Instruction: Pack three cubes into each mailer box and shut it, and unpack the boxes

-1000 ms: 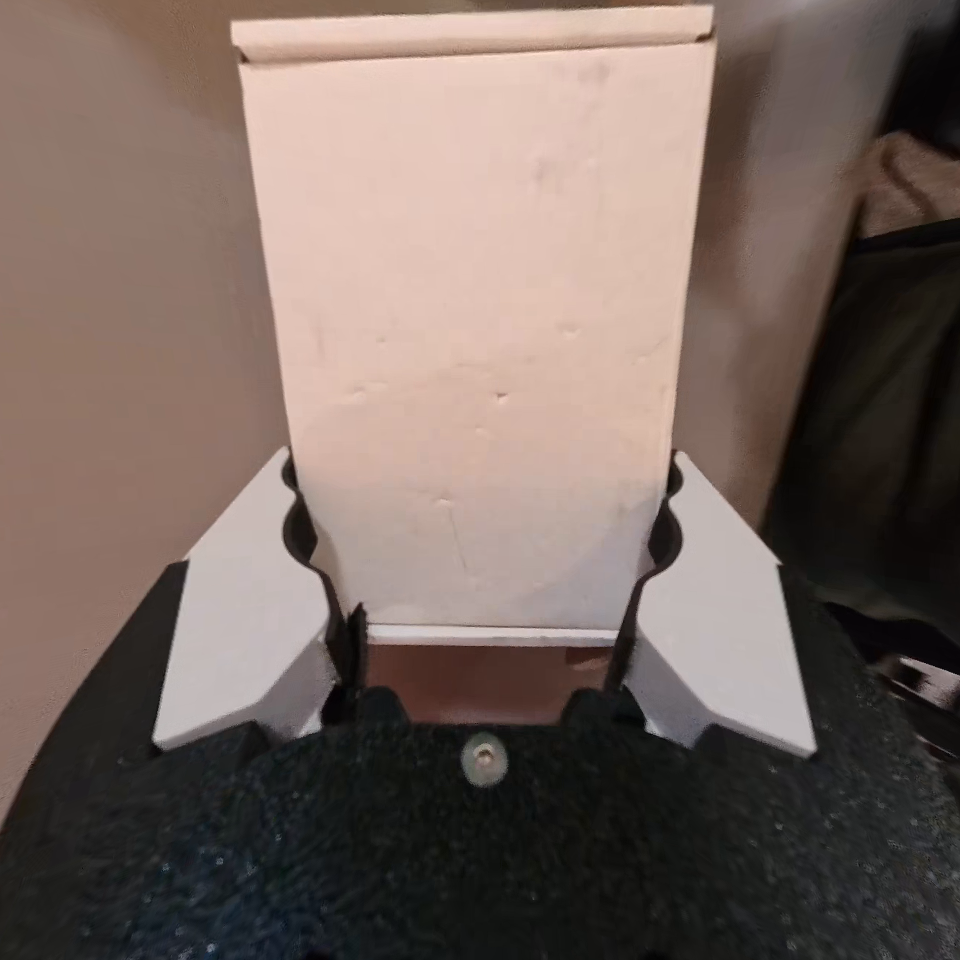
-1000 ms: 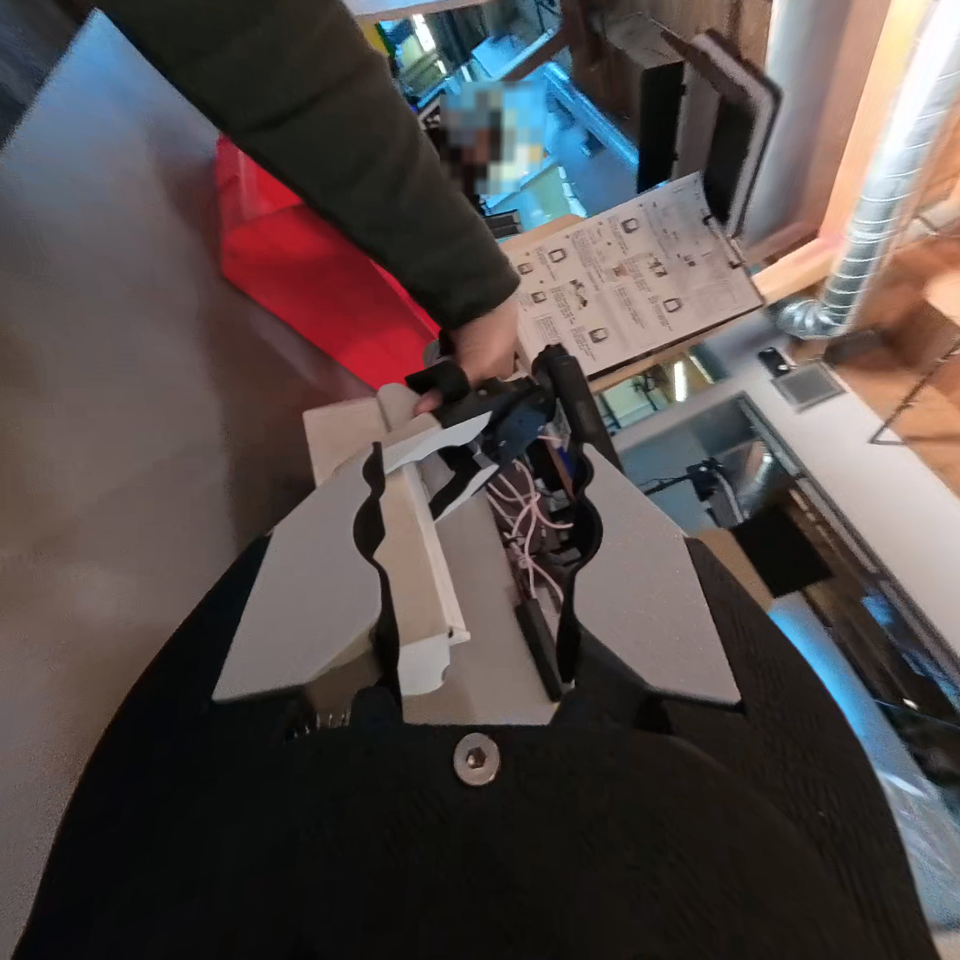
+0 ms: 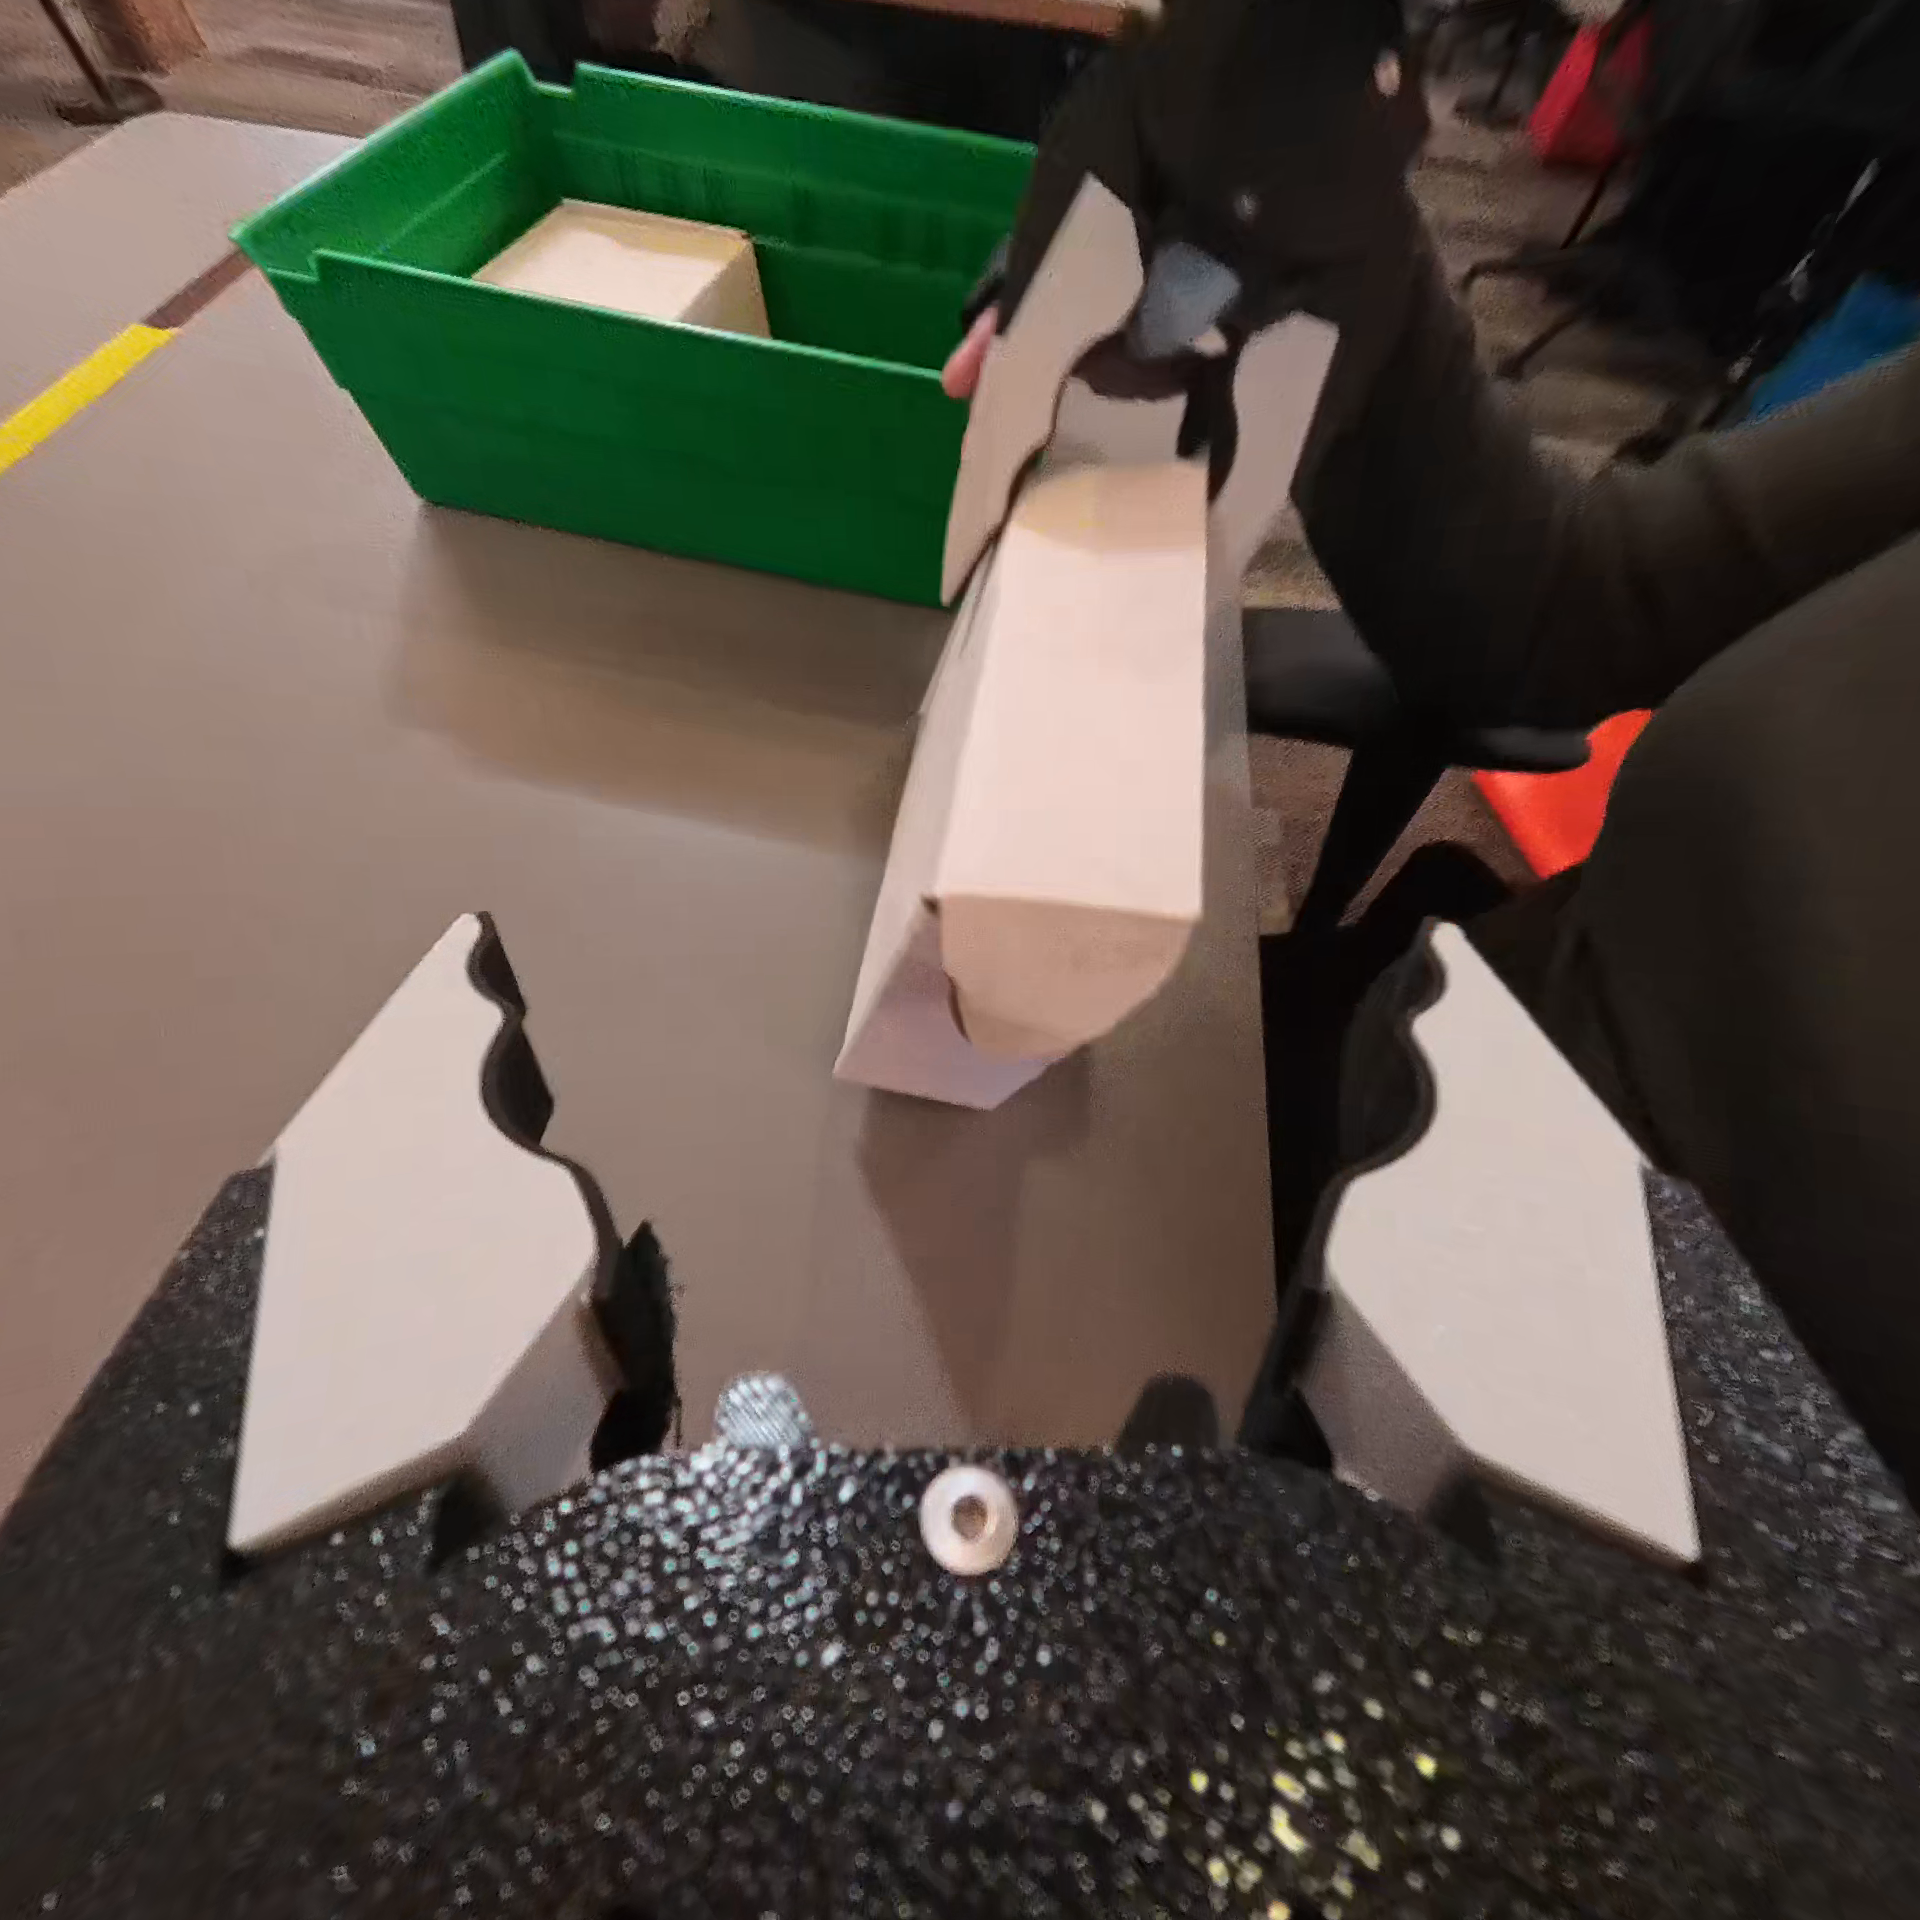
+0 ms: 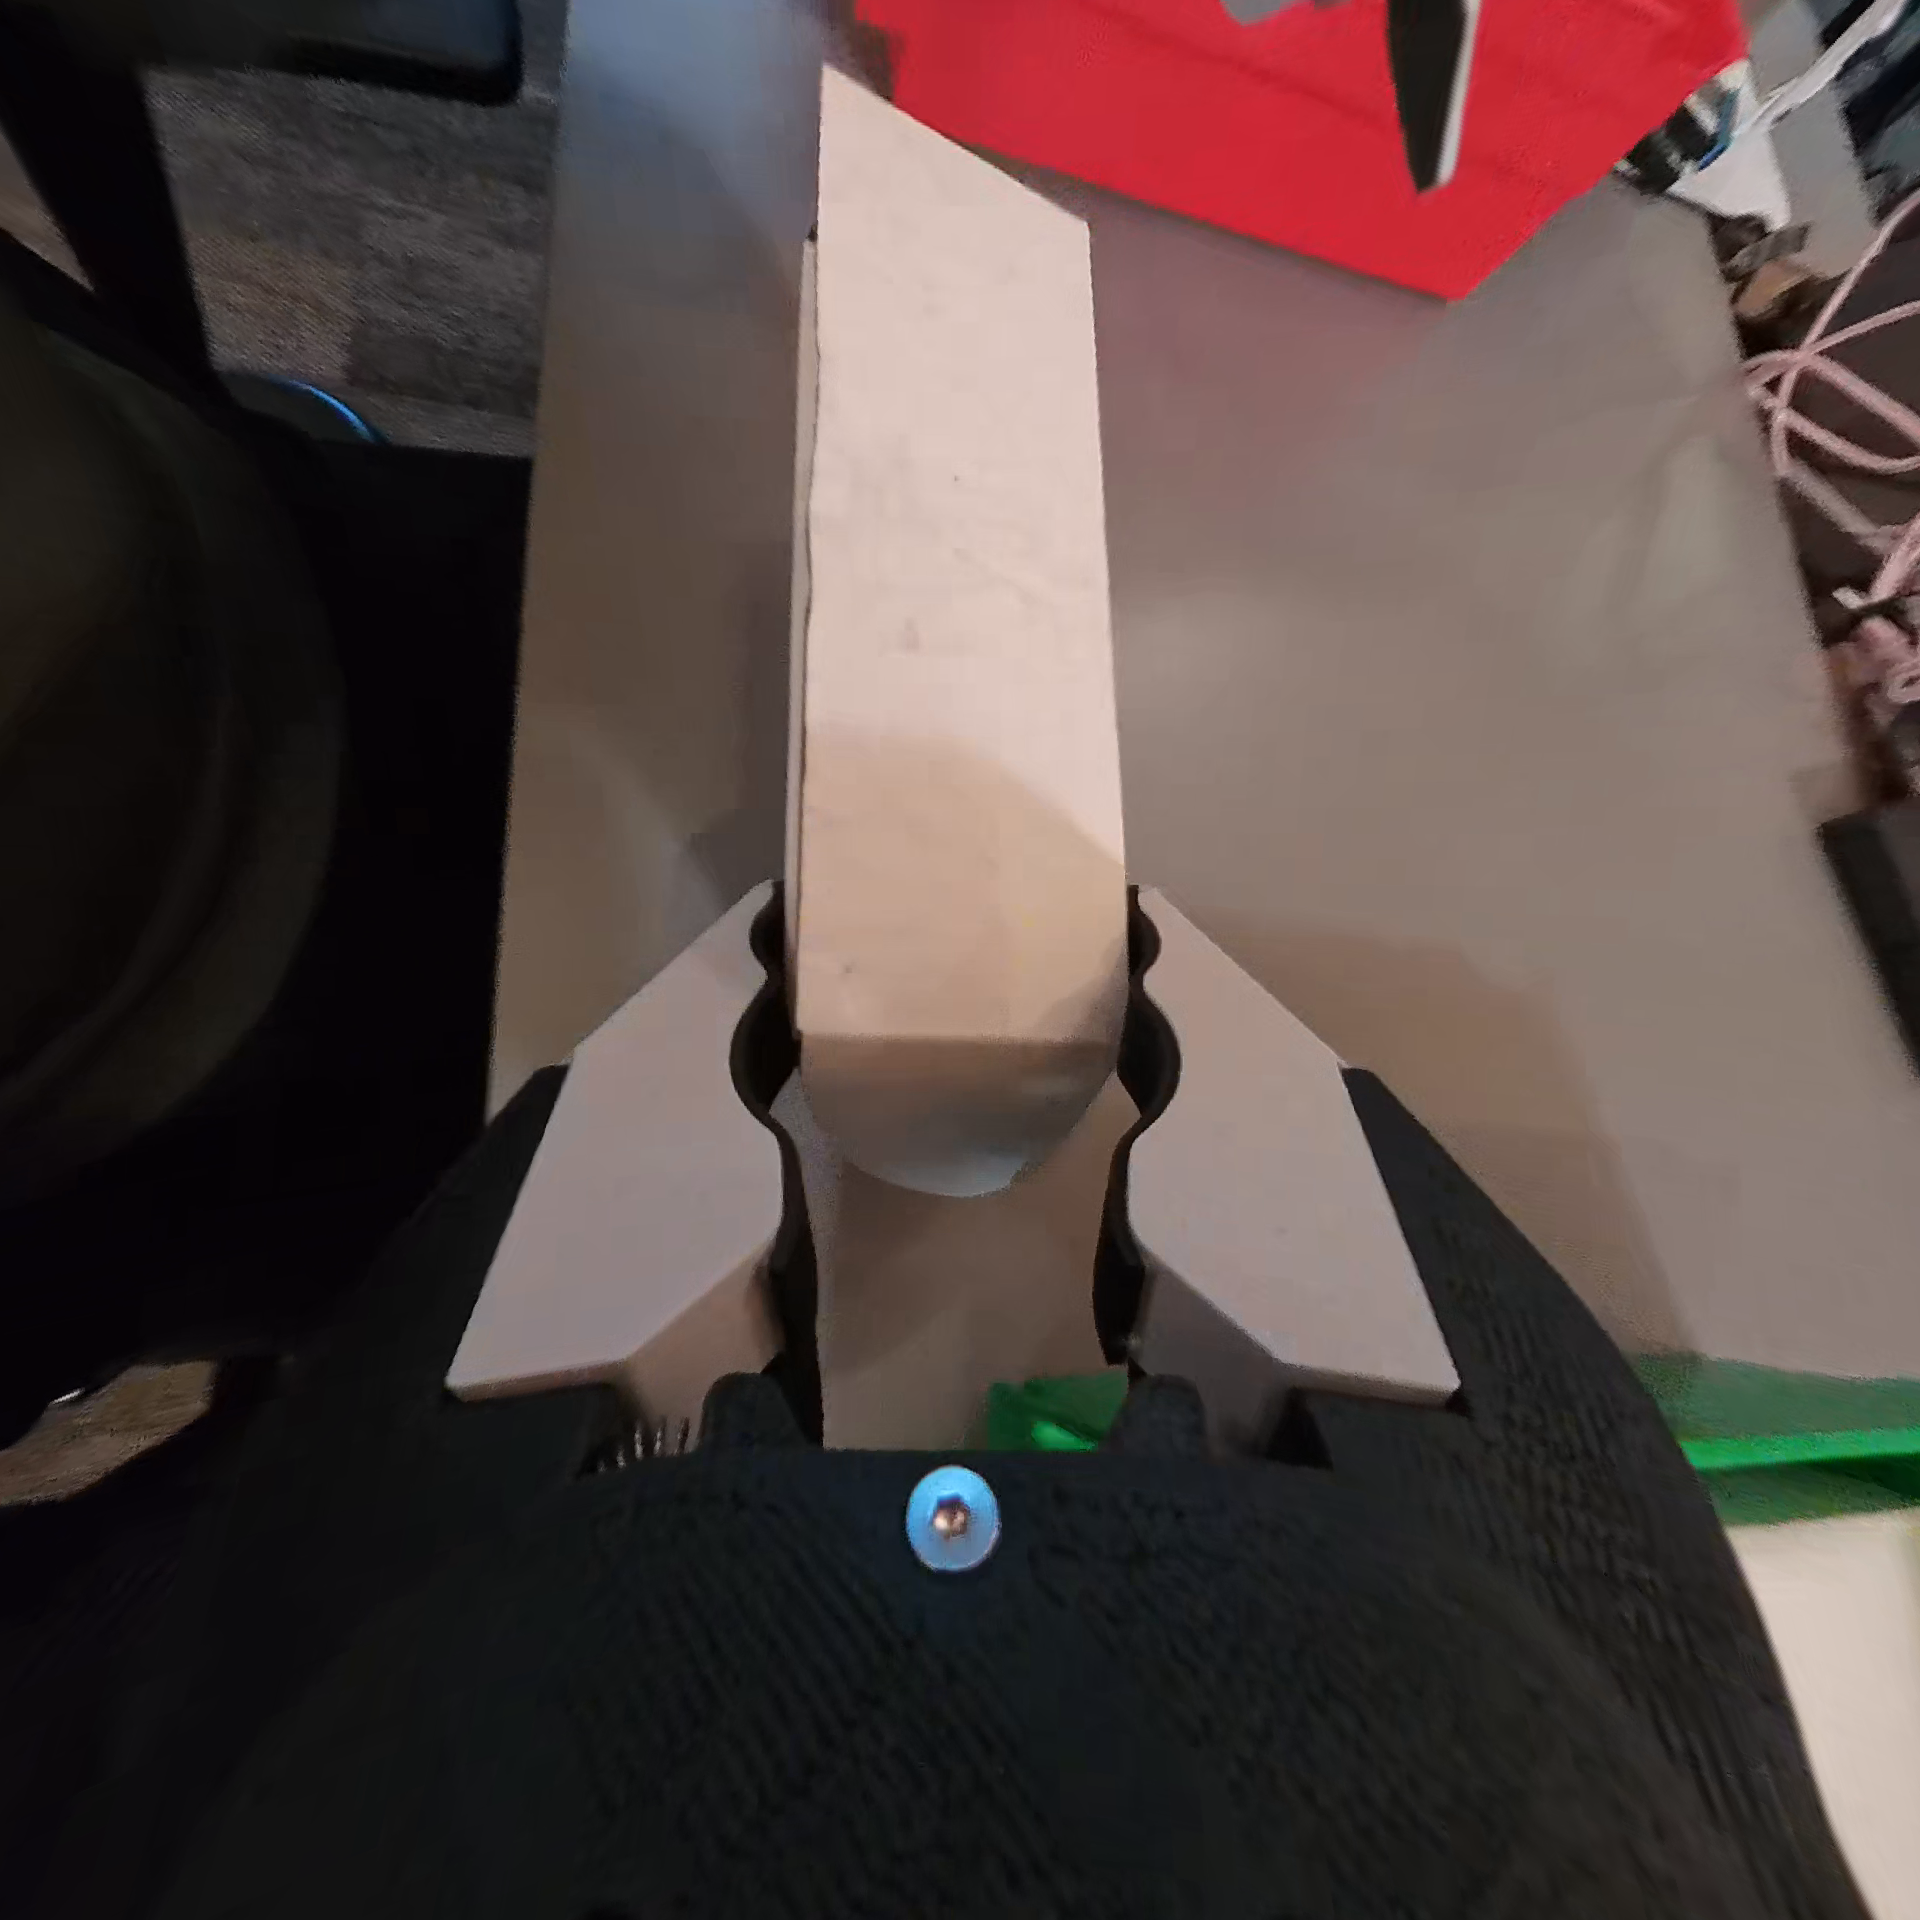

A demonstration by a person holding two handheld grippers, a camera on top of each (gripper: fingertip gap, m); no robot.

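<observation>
The right gripper point(image 4: 951, 1039) clamps one end of a closed white mailer box point(image 4: 951, 623) slanting down to the tan table point(image 3: 416, 727), the left gripper point(image 3: 956, 1039) wide open and bare nearby, a green bin point(image 3: 644, 416) holding another box point(image 3: 634, 265) beyond.

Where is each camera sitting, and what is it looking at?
Left wrist view: sits on the open left gripper, looking across the brown table at the green bin and the right gripper; a dark sleeve shows.
Right wrist view: sits on the right gripper, looking along the white mailer box its fingers clamp, down at the table and a red bin.
Both views share the mailer box, the table and the green bin.
</observation>
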